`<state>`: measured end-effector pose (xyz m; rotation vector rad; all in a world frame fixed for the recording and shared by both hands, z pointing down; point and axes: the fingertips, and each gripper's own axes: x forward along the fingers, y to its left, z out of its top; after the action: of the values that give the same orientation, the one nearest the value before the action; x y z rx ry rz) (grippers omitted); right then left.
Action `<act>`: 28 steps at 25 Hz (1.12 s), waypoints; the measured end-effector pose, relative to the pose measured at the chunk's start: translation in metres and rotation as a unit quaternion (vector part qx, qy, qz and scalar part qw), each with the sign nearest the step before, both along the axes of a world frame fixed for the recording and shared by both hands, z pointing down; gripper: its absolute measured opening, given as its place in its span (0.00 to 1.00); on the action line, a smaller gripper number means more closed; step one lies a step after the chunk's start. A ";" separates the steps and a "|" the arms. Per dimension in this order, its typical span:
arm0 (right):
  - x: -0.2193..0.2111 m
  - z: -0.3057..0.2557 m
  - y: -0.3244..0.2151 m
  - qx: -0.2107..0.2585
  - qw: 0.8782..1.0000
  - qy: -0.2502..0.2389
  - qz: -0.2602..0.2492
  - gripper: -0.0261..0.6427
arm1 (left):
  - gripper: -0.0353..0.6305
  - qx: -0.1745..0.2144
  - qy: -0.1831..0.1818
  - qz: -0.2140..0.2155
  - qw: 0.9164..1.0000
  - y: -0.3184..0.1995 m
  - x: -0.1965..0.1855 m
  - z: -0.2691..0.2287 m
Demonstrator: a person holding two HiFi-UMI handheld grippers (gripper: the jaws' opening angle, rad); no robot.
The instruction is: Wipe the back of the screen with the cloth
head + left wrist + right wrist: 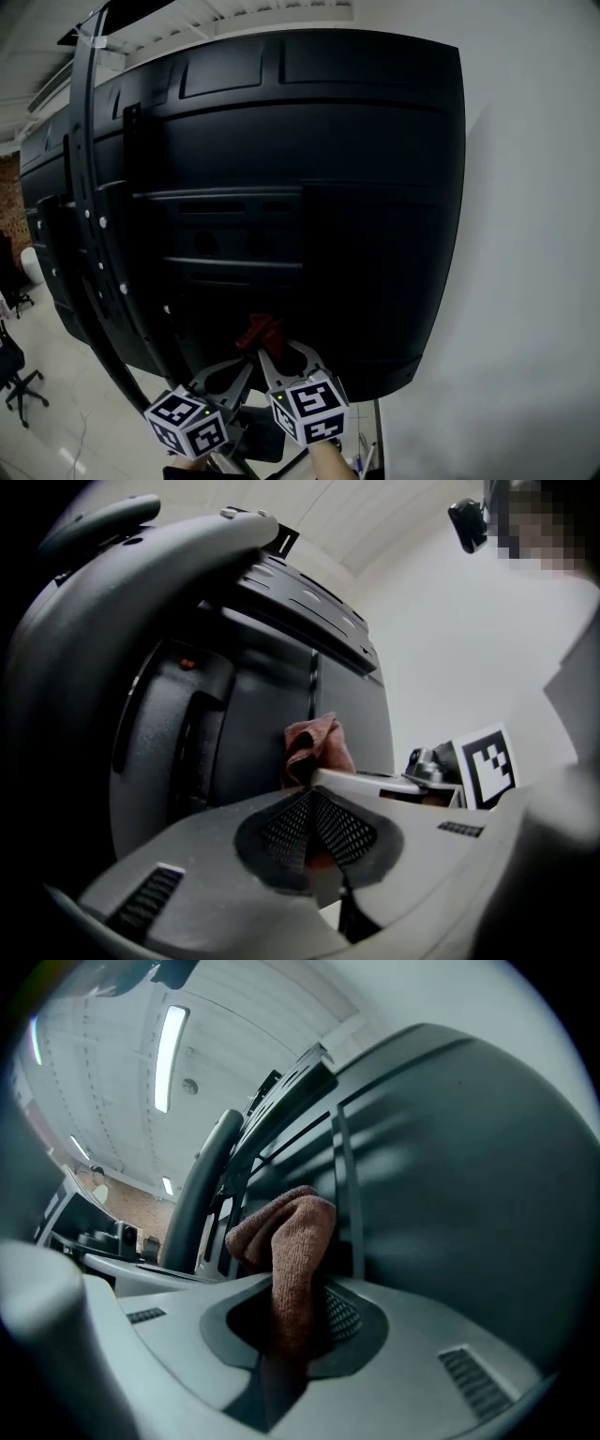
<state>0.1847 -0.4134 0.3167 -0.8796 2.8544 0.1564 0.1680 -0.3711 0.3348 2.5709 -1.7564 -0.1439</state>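
Note:
The black back of the screen (300, 187) fills the head view, and it rises close ahead of the jaws in both gripper views (262, 714) (441, 1166). A reddish-brown cloth (260, 332) is bunched against the screen's lower middle. My right gripper (272, 349) is shut on the cloth (291, 1241), which sticks up between its pads (342, 1312) and touches the panel. My left gripper (239, 367) is just to its left, near the screen, its jaws (314, 803) shut with nothing seen between them. In the left gripper view the cloth (314, 747) shows beyond the jaws.
A curved black mount arm (89, 234) runs down the screen's left side. A white wall (534, 234) stands to the right. An office chair (19, 375) sits on the floor at lower left. Ceiling lights (169, 1058) show above.

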 end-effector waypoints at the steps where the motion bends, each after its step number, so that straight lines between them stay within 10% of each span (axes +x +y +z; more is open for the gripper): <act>1: -0.008 0.004 0.001 -0.004 1.000 0.004 -0.008 0.13 | 0.06 -0.001 -0.002 -0.001 1.000 0.002 -0.003 0.002; 15: -0.041 0.028 -0.006 -0.023 0.999 0.024 -0.031 0.13 | 0.06 -0.008 -0.015 -0.013 1.000 0.006 -0.023 0.012; 28: 0.095 0.029 -0.030 -0.009 0.997 0.003 0.072 0.13 | 0.06 -0.005 -0.004 0.065 0.998 -0.033 0.069 0.015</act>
<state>0.2801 -0.4434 0.3459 -1.0904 2.8005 0.1503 0.2375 -0.4046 0.3502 2.6716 -1.5805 -0.1225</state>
